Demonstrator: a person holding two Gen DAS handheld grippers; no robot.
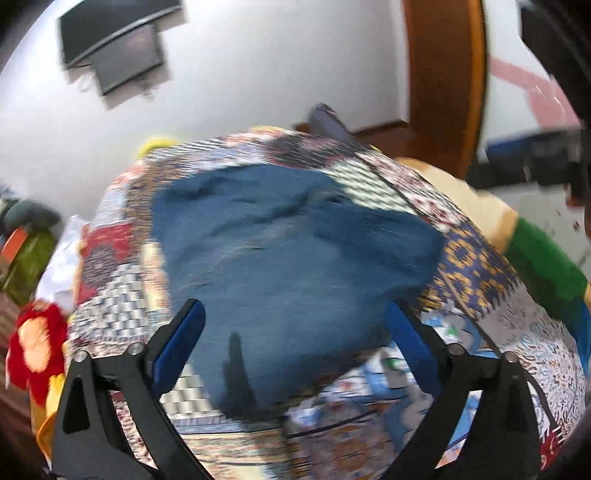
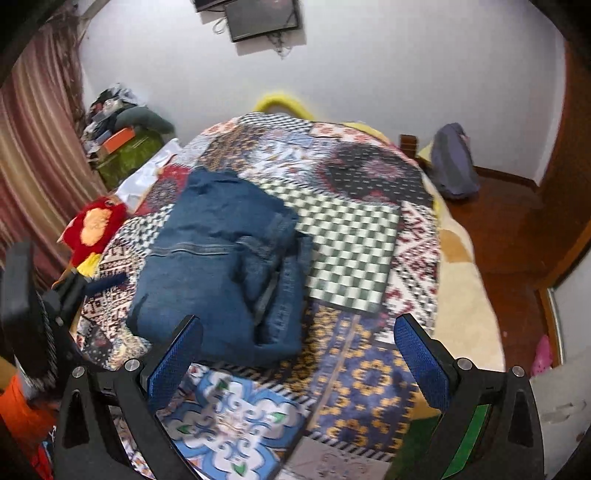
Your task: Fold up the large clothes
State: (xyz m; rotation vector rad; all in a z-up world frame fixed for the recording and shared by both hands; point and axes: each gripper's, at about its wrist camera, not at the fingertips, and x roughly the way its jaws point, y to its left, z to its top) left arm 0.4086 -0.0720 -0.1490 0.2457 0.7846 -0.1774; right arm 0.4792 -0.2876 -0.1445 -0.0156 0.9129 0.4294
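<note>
Nearest, the left gripper [image 1: 293, 317] hangs spread wide and holding nothing, just above the near edge of the jeans [image 1: 280, 251]. The right gripper [image 2: 297, 334] is likewise spread and bare. The jeans lie folded in a thick bundle on the patchwork bedspread [image 2: 351, 236]. Farther left is a red plush toy [image 2: 94, 225]; beyond, a wall screen [image 2: 262, 16].

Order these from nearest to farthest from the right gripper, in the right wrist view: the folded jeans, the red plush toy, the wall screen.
From the right gripper:
1. folded jeans, just ahead, slightly left.
2. red plush toy, far left at the bed's edge.
3. wall screen, high on the back wall.
</note>
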